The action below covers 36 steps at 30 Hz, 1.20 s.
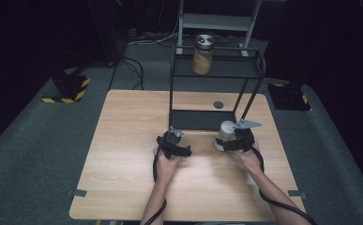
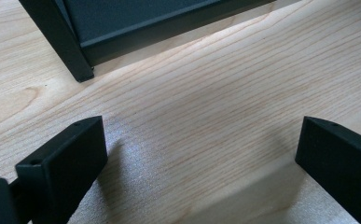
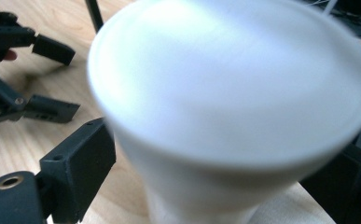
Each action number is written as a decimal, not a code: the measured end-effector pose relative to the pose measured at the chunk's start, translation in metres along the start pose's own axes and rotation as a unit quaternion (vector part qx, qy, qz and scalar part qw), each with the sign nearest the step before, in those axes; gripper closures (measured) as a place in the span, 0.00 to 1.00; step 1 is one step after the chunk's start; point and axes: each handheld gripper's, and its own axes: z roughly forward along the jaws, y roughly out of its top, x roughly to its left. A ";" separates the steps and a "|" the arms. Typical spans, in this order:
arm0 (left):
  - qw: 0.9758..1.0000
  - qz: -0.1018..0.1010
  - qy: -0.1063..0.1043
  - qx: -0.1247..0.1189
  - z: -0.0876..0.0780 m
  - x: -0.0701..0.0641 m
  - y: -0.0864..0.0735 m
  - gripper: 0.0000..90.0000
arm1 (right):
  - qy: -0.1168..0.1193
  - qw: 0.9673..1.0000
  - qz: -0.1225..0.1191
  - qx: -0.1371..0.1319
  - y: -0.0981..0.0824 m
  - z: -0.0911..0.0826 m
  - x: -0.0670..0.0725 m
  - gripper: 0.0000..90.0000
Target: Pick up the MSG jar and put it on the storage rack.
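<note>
My left claw [image 1: 178, 134] rests low on the table [image 1: 123, 178], just in front of the rack's [image 1: 202, 119] bottom shelf. Its jaws stand wide apart with bare wood between them, and it holds nothing.

Further right, my right claw [image 1: 230, 140] is at the white cup [image 1: 225, 131], which sits on the table just in front of the rack's right front corner. In the right gripper view the cup [image 3: 225, 93] rises between my two jaws, its rim blurred and close. The left jaw sits against or just beside the cup's wall; the right jaw is mostly hidden behind the rim, so I cannot tell whether the pads truly press yet. I judge the jaws to be set around the cup, not firmly gripping it.

Up on the rack's top shelf, well apart from the cup, a jar [image 1: 202, 55] stands upright.

As I read it, the reach is done and the grasp is half made. Lifting the cup and setting it on the rack are left.
</note>
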 end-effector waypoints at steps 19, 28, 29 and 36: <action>1.000 0.000 0.000 0.000 0.000 0.000 0.000 0.02 | 0.002 1.000 0.010 -0.010 0.005 0.014 0.001 0.28; 1.000 0.000 0.000 0.000 0.000 0.000 0.000 0.02 | 0.000 1.000 0.011 -0.009 0.002 0.017 0.000 0.36; 1.000 0.000 0.000 0.000 0.000 0.000 0.000 0.02 | -0.002 1.000 0.008 -0.010 0.002 0.017 0.001 0.36; 1.000 0.000 0.000 0.000 0.000 0.000 0.000 0.02 | -0.009 1.000 0.001 -0.011 0.001 0.016 0.004 0.38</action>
